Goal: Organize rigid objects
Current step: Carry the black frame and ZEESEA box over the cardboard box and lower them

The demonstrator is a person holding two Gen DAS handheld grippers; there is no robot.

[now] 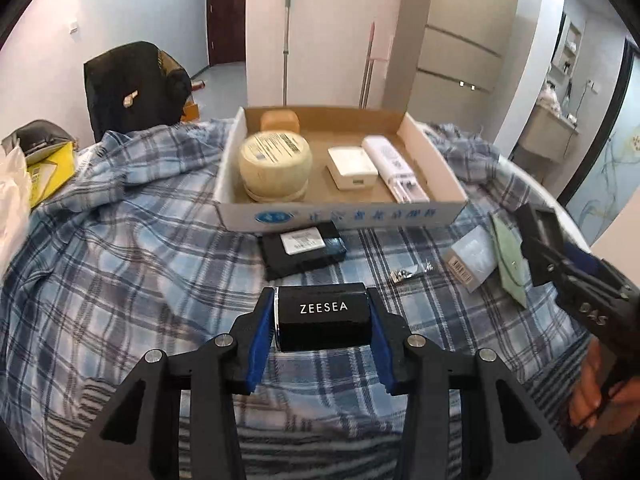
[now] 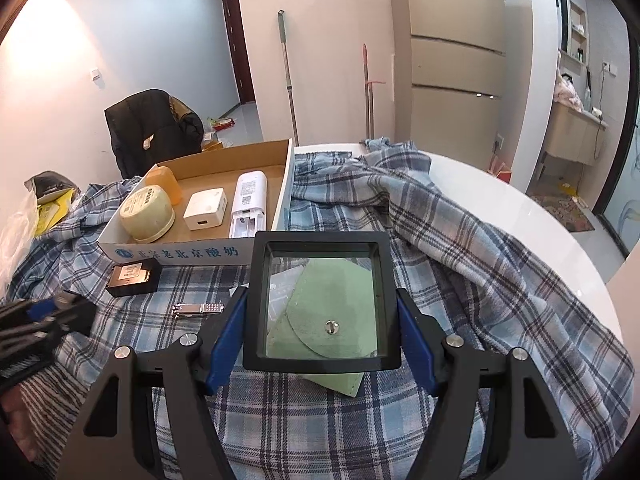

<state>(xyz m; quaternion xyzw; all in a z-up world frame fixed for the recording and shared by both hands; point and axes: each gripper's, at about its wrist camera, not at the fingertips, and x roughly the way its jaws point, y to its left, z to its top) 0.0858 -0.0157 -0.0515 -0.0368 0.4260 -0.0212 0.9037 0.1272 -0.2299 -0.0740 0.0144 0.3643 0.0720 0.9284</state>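
My left gripper (image 1: 322, 314) is shut on a glossy black box marked ZEESEA (image 1: 324, 320), held just above the plaid cloth (image 1: 120, 264). My right gripper (image 2: 322, 312) is shut on a square black-framed lens (image 2: 320, 238); through its glass a green snap pouch (image 2: 336, 384) shows on the cloth below. Ahead stands an open cardboard tray (image 1: 436, 168) holding a round cream tub (image 1: 276, 164), a white adapter (image 1: 352, 168), a long white device (image 1: 394, 168) and an orange block (image 1: 280, 120). In the left wrist view, the right gripper (image 1: 556, 256) sits at the right edge.
A flat black box with a white label (image 1: 304, 248) lies just before the tray. A metal nail clipper (image 1: 404, 274) and a clear packet (image 1: 472, 260) lie on the cloth. A chair draped with a dark jacket (image 1: 136, 88) stands behind; yellow bags (image 1: 48, 176) crowd the left.
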